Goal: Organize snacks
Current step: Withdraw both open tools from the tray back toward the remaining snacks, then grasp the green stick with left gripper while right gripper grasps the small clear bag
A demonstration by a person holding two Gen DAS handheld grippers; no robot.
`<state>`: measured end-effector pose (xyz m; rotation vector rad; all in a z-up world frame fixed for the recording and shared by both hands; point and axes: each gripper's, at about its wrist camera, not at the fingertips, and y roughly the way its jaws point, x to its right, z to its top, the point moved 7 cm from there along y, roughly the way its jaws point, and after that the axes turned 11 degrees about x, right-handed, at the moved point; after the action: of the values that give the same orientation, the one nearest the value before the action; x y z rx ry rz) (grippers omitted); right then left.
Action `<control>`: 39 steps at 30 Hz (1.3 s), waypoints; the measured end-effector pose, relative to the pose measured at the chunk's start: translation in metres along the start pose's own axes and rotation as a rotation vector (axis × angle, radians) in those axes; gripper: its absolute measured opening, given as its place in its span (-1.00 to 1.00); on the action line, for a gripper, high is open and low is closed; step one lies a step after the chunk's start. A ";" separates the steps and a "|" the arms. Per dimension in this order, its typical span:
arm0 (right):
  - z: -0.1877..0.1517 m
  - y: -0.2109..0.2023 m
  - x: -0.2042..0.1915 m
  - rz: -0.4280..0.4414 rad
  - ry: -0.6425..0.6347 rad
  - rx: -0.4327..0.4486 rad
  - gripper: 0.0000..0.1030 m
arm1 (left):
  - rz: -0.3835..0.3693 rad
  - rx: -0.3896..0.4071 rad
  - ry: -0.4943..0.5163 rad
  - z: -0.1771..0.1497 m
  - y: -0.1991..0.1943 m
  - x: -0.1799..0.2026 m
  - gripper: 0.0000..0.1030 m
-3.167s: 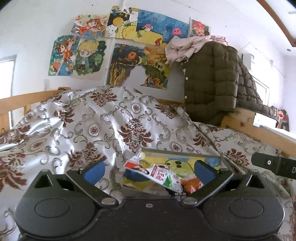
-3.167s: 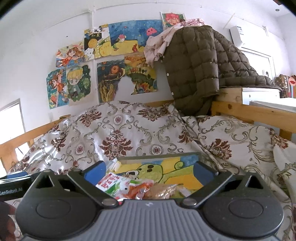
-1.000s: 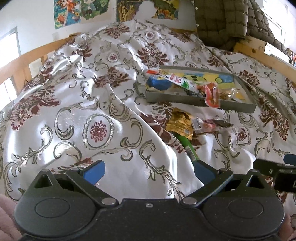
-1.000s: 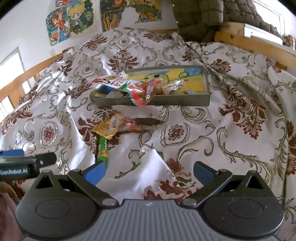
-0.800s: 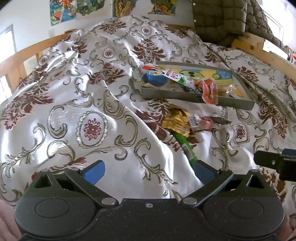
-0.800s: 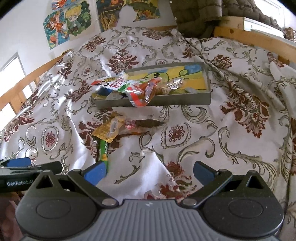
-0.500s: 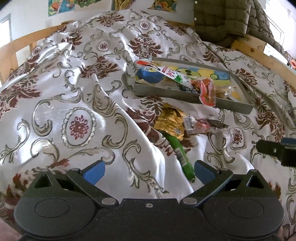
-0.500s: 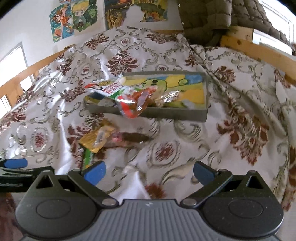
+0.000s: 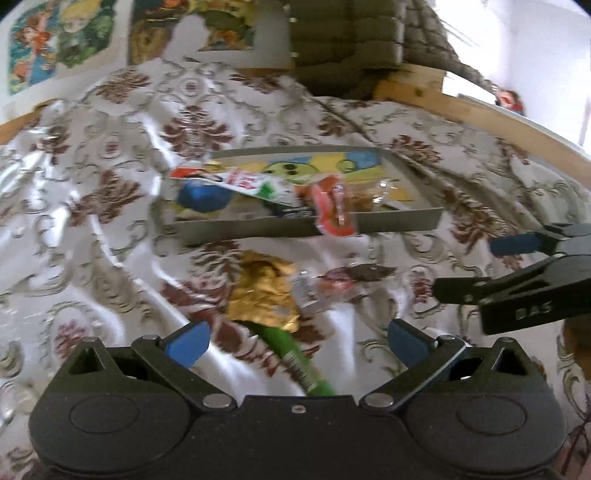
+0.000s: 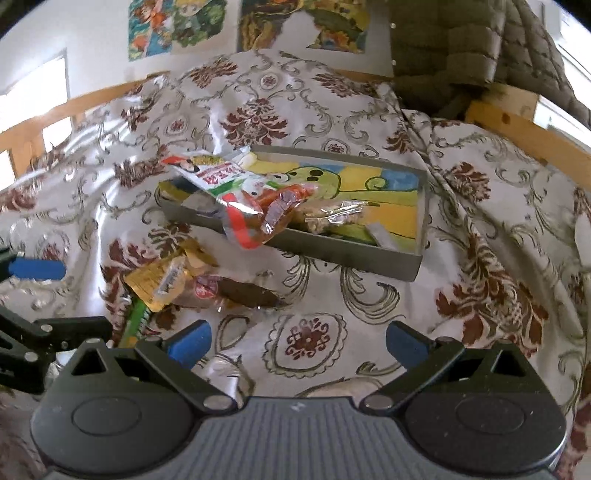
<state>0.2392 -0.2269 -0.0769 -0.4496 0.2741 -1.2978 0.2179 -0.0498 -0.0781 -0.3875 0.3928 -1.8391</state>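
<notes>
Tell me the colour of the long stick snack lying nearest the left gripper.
Green: the stick snack shows best in the left wrist view.

Grey tray [image 10: 332,254] holds several snack packets [image 10: 258,206]; gold pouch [image 9: 264,291] and green stick [image 9: 299,363] lie before it.

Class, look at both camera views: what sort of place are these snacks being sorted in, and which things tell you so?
Most likely a bedroom, on a bed. A satin floral bedspread covers the surface, a wooden bed rail runs alongside, and cartoon posters hang on the wall, with a quilted jacket draped nearby.
</notes>
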 end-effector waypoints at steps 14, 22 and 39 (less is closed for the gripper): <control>-0.009 0.038 -0.003 0.045 -0.225 -0.028 1.00 | -0.122 -0.088 -0.234 -0.016 0.023 -0.009 0.95; -0.011 0.044 -0.010 0.068 -0.250 -0.011 0.99 | -0.186 -0.091 -0.295 -0.018 0.033 -0.004 0.83; -0.018 0.077 -0.045 0.145 -0.471 0.013 0.81 | -0.091 -0.240 -0.335 -0.038 0.062 -0.015 0.42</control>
<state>0.2861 -0.1706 -0.1314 -0.6953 -0.0962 -1.0170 0.2570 -0.0503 -0.1410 -0.8774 0.3688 -1.7780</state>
